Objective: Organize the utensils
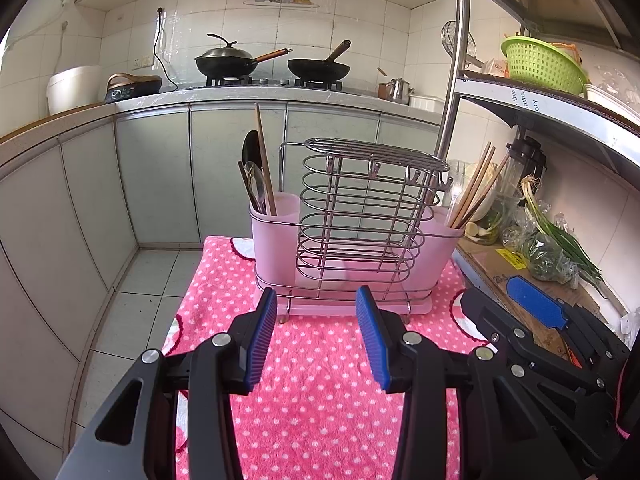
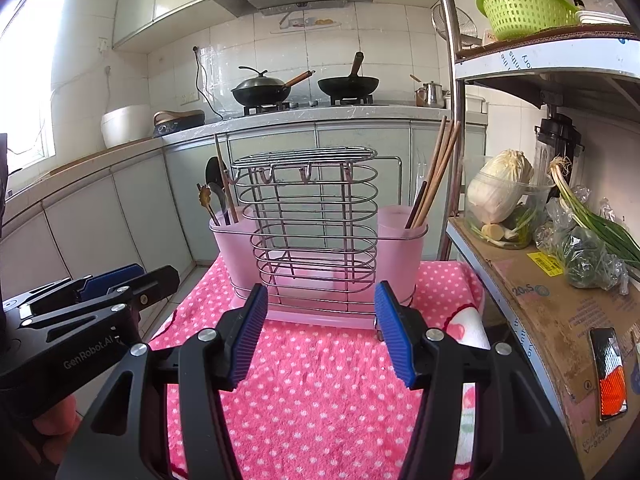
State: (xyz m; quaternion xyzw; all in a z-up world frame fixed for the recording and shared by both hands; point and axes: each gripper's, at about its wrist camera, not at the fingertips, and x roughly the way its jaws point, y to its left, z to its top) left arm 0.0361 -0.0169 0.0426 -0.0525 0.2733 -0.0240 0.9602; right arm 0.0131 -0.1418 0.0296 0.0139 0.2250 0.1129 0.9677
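From the left wrist, the left gripper (image 1: pixel 316 332) hovers over a pink dotted towel (image 1: pixel 320 380), its blue pads apart with nothing between them. At twelve o'clock from it, near the towel's far edge, stands a wire rack (image 1: pixel 360 216) with pink cups. The left cup (image 1: pixel 276 236) holds a chopstick, spoons (image 1: pixel 256 184) and a dark ladle; the right cup (image 1: pixel 444 232) holds chopsticks (image 1: pixel 474 192) leaning toward one o'clock. The right gripper (image 1: pixel 536 308) shows at three o'clock, beside the towel's right edge. From the right wrist, the right gripper (image 2: pixel 320 336) hangs over the same towel (image 2: pixel 320 400), pads apart and empty, the rack (image 2: pixel 312 224) at twelve o'clock. Spoons (image 2: pixel 212 204) stand in the left cup (image 2: pixel 232 252), chopsticks (image 2: pixel 436 176) in the right cup (image 2: pixel 400 240). The left gripper (image 2: pixel 108 280) sits at nine o'clock. A shelf (image 2: pixel 540 292) with greens runs along at three o'clock.
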